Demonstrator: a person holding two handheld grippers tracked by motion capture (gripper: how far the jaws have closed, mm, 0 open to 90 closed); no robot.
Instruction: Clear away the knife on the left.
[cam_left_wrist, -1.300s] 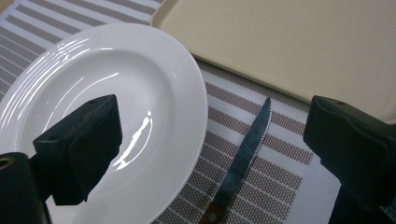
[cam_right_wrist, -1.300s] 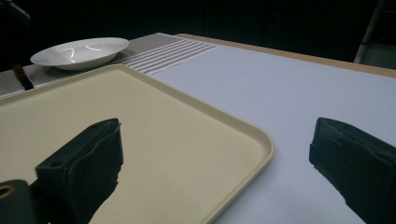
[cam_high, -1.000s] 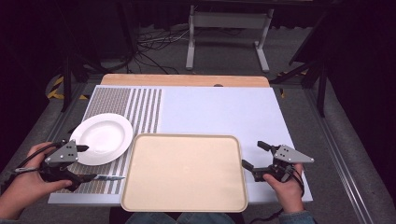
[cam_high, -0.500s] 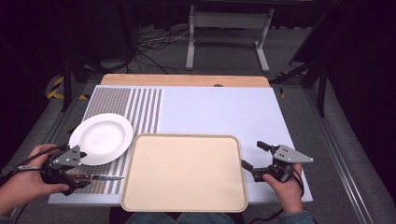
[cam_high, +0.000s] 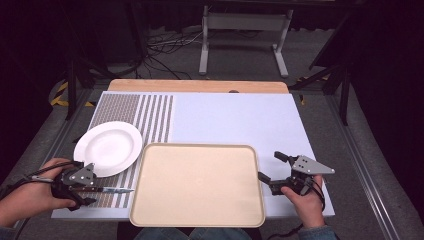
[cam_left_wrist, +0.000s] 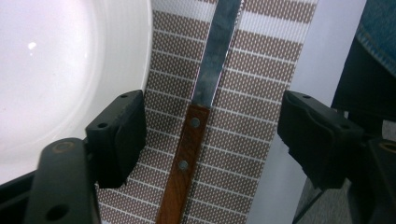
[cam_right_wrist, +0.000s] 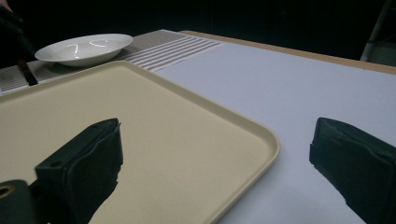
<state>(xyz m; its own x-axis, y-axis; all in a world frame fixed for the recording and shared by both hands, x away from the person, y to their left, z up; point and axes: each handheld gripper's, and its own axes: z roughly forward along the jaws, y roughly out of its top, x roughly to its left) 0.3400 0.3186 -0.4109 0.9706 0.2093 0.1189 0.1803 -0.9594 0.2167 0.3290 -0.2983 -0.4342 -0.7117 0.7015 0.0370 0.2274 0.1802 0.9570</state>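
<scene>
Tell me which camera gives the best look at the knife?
The left gripper view: the knife lies on the striped mat between the open jaws, its wooden riveted handle and steel blade plain. The high view shows it small, beside the tray. In the right gripper view I cannot make it out.

- Left gripper (cam_high: 92, 189) sat at the table's (cam_high: 240, 115) front-left corner, jaws just closing around the knife (cam_high: 107, 190) handle.
- Knife lay on the striped mat (cam_high: 150, 112), blade toward the tray (cam_high: 197, 185).
- Plate (cam_high: 108, 148) lay just behind it.
- Right gripper (cam_high: 270, 167) was open beside the tray's right edge.
</scene>
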